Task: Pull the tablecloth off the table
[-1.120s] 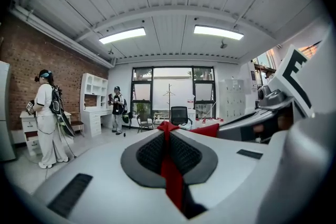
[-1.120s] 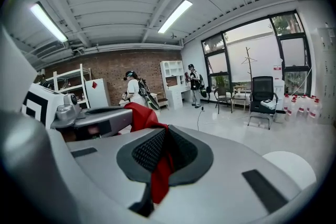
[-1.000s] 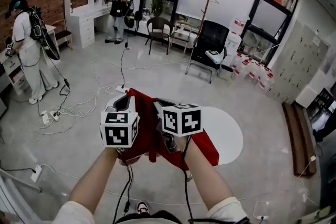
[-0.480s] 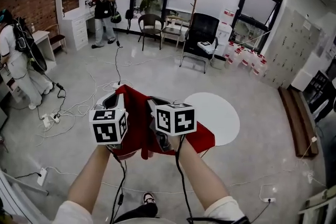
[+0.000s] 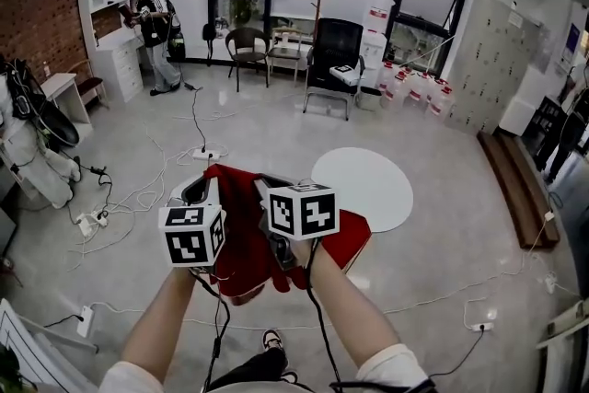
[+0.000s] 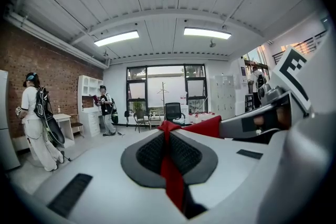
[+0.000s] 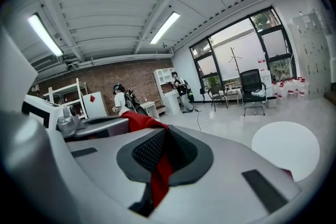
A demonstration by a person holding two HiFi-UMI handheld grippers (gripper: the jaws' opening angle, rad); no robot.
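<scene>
Round white table (image 5: 368, 184) shows bare, and the red fabric tablecloth (image 5: 241, 235) hangs bunched near-left of it, one corner trailing by the near rim. Left gripper (image 6: 167, 127) and right gripper (image 7: 161, 134) each pinch a fold between tight jaws: nearly done, I'd say.

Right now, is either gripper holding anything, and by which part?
Both. The left gripper and the right gripper are each shut on a pinched fold of the red fabric tablecloth, bunched between them; edge or corner cannot be told.
</scene>
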